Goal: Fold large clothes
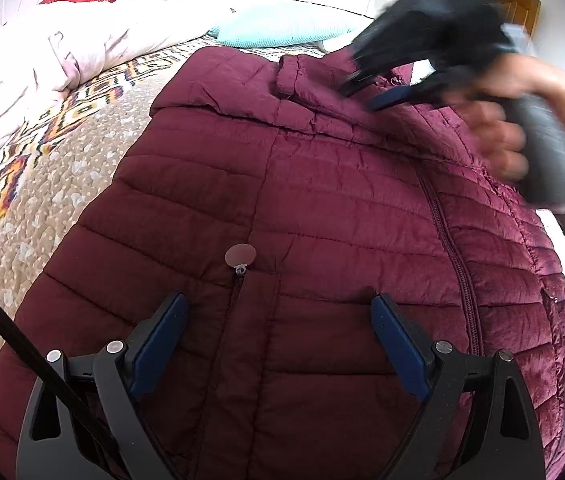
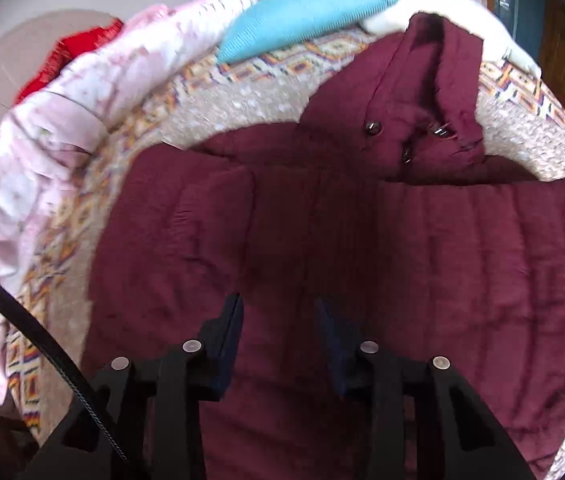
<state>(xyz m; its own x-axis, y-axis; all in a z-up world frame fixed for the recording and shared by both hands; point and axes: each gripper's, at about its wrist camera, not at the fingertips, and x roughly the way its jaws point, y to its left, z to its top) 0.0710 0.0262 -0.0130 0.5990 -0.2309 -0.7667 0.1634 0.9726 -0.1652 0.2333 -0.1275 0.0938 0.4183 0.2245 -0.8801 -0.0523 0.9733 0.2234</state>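
Inspector: The left claw (image 1: 278, 312) was spread wide and held nothing. It hung over the maroon quilted puffer jacket (image 1: 322, 220), which lay flat on the beige patterned quilted bedspread (image 1: 62, 184). The round zipper pull tab (image 1: 240, 254) sat just ahead of its fingertips.

Clerk: And the right claw (image 2: 278, 312)?

Inspector: Parted, though more narrowly, and also without a grip. It was blurred, over the jacket's upper body, with the hood (image 2: 422, 92) beyond it.

Clerk: Which step, in your judgement?

Inspector: The jacket appeared laid out and partly tidied; no fold across the body was evident. I judged both claws to be between grips. The next move would call for each to close on a side edge or sleeve and carry it inward evenly.

Clerk: Differences between views?

Inspector: The left wrist view showed the right claw (image 1: 366, 92) and the person's hand (image 1: 514, 140) far ahead to the right, near the collar. The right wrist view alone showed the hood's snaps, with the turquoise ribbed cushion (image 2: 306, 16) beyond.
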